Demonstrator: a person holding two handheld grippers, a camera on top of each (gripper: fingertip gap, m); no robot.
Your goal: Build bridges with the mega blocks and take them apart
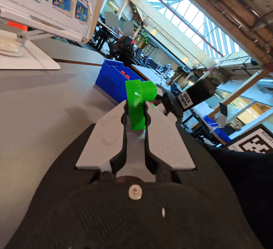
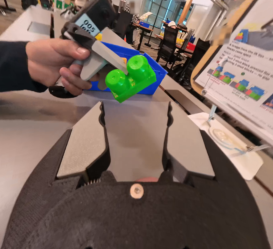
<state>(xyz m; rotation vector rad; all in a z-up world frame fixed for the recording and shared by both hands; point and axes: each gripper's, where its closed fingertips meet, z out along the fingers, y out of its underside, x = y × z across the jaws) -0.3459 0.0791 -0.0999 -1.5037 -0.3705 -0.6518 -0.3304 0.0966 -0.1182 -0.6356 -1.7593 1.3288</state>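
My left gripper (image 1: 135,105) is shut on a green two-stud mega block (image 1: 136,105) and holds it tilted above the grey table. In the right wrist view the same green block (image 2: 131,79) hangs in the air, clamped by the left gripper (image 2: 125,70), which a person's hand (image 2: 59,64) holds. My right gripper (image 2: 135,107) is open and empty, just below and in front of the green block. In the left wrist view the right gripper's body (image 1: 192,94) shows behind the block.
A blue bin (image 1: 112,82) stands on the grey table (image 1: 44,108) behind the block, with red blocks (image 1: 124,74) inside; it also shows in the right wrist view (image 2: 147,70). An instruction board on a white stand (image 2: 236,64) is at the side. Other desks and chairs lie beyond. Left and right tips are no more than a few centimetres apart.
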